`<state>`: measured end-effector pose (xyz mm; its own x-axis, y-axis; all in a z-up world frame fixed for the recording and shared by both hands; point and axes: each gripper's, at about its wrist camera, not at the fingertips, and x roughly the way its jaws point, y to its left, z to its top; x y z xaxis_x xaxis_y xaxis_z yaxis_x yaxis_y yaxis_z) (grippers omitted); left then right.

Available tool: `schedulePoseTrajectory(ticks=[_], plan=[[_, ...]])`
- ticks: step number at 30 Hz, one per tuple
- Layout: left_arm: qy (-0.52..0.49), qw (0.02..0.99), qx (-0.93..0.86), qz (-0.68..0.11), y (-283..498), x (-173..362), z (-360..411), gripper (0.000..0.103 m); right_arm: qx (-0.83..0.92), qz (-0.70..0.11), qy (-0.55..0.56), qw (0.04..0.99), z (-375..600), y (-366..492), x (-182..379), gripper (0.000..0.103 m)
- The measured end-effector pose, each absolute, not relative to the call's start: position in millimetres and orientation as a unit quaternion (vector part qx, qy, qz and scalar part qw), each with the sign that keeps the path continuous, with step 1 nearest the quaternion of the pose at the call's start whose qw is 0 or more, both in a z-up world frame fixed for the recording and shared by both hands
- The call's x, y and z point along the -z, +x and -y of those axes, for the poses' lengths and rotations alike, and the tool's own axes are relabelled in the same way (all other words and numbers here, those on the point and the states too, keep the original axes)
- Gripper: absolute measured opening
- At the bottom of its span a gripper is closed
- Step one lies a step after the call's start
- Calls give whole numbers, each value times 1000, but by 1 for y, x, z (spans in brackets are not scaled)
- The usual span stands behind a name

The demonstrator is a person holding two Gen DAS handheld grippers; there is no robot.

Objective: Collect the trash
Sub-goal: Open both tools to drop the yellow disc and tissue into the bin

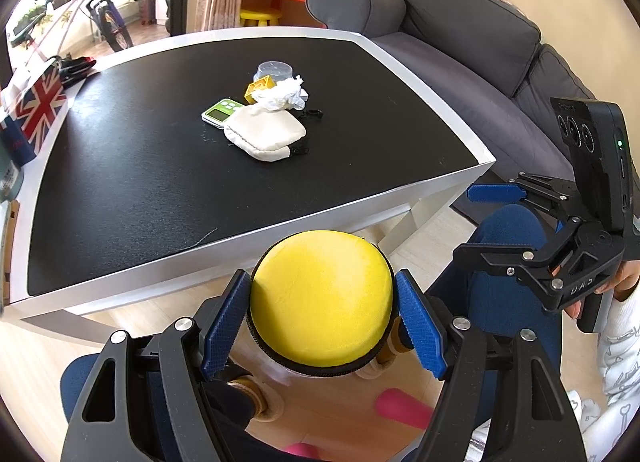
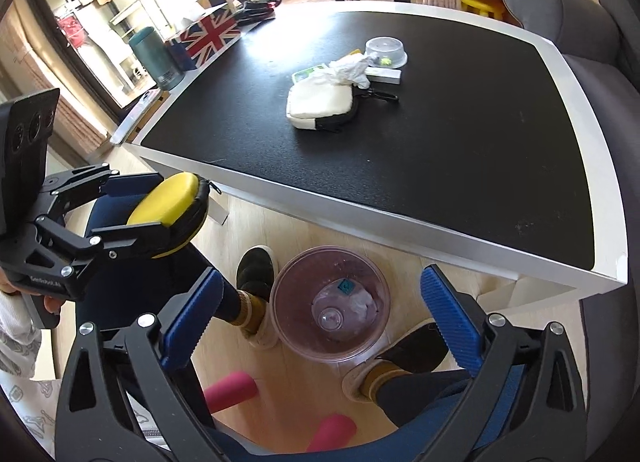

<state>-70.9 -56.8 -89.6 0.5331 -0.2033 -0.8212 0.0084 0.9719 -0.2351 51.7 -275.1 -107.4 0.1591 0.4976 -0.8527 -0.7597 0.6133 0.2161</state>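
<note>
Round yellow zippered case [image 1: 320, 298] clamped between the blue pads of the left claw [image 1: 322, 316], held off the near edge of the black white-rimmed tabletop [image 1: 140, 190], right claw [image 2: 320, 320] spread wide and empty above a clear plastic bin [image 2: 330, 302] on the wooden floor [image 2: 248, 222], crumpled white tissue [image 1: 282, 96] left on a white pouch [image 1: 266, 134] mid-tabletop, grey sofa [image 1: 460, 42] beyond

Grey sofa [image 1: 460, 42] beside black-topped table [image 1: 160, 182]; pale wood floor [image 2: 248, 346] — daylit.

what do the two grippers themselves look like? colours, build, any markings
Both match: the left gripper and right gripper have black plastic linkage frames with silver bolt heads and blue ribbed finger pads. Each carries a black camera block with three round lenses. Small white lettering marks each body. White patterned sleeves.
</note>
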Motion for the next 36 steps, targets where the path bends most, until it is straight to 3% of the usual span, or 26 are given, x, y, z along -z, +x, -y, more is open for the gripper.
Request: schedulePoseTrajectory(ticks=[17,19,36], plan=[[-98,867,70,-483,-62,91,66,74,-420,-491,-108,756,291,57,98,98],[-101,870,64,-477,-61,89,65,94,-418,-491,-107,756,292,57,98,98],[-107,872,46,-476,-59,87,59,95,-417,-493,-103,757,295,59,100,98]])
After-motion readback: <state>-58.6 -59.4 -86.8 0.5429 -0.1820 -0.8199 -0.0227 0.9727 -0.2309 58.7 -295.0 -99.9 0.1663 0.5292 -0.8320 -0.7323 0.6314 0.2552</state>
